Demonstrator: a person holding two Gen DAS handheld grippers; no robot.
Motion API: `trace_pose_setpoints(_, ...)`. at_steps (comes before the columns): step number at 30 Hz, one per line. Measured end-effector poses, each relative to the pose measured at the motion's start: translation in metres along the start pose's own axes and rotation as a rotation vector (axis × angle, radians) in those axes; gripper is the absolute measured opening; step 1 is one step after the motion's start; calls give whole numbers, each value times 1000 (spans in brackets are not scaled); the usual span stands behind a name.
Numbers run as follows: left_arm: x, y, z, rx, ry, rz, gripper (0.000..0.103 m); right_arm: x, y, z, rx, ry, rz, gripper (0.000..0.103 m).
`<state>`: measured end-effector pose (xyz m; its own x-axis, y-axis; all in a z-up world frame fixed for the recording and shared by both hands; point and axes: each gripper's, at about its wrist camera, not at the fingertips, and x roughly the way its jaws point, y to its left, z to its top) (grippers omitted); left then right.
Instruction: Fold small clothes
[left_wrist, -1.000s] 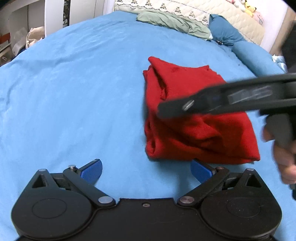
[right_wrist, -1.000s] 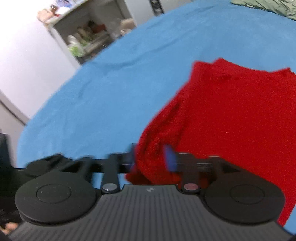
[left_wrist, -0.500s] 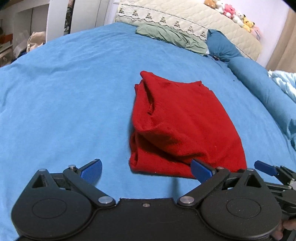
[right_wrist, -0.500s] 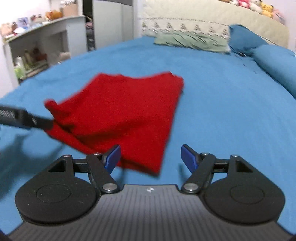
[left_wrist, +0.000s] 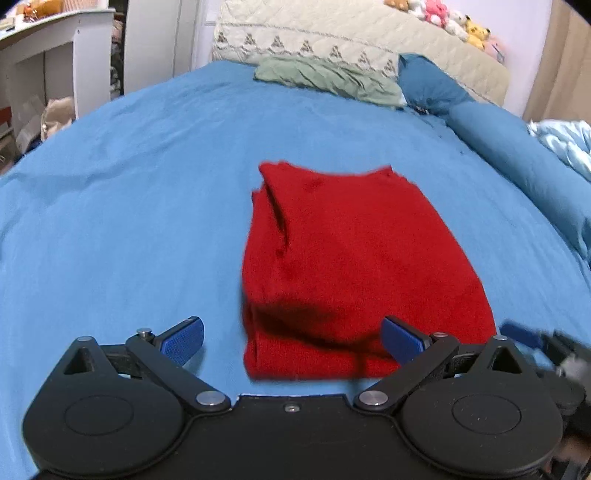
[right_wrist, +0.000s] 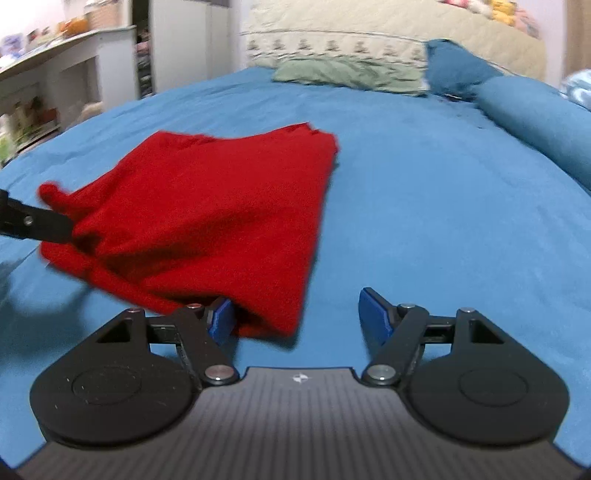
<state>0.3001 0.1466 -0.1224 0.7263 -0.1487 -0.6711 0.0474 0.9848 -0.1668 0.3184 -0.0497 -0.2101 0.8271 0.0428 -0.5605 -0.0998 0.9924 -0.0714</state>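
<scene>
A red knitted garment (left_wrist: 354, 266) lies folded on the blue bed sheet (left_wrist: 129, 206). My left gripper (left_wrist: 291, 339) is open, its blue pads either side of the garment's near left corner, just short of it. In the right wrist view the garment (right_wrist: 207, 221) lies left of centre. My right gripper (right_wrist: 299, 317) is open, its left pad touching the garment's near right corner. The left gripper's finger (right_wrist: 33, 221) shows at the garment's left edge. The right gripper's blue tip (left_wrist: 517, 334) shows blurred at the left view's right edge.
A green pillow (left_wrist: 325, 79) and a blue bolster (left_wrist: 517, 155) lie at the far end against a beige quilted headboard (left_wrist: 351, 40). White shelves (left_wrist: 55, 55) stand to the left of the bed. A pale blue blanket (left_wrist: 565, 144) lies at the right.
My right gripper let go of the garment's left edge, opened and swung round to the near right corner. The garment now lies flatter. Both grippers sit closer to its near edge.
</scene>
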Motion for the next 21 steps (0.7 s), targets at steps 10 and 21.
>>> trace_pose_setpoints(10, 25, 18, 5, 38, 60, 90, 102, -24, -35, 11, 65, -123, -42, 72)
trace_pose_setpoints(21, 20, 20, -5, 65, 105, 108, 97, -12, -54, -3, 63, 22, 13, 73)
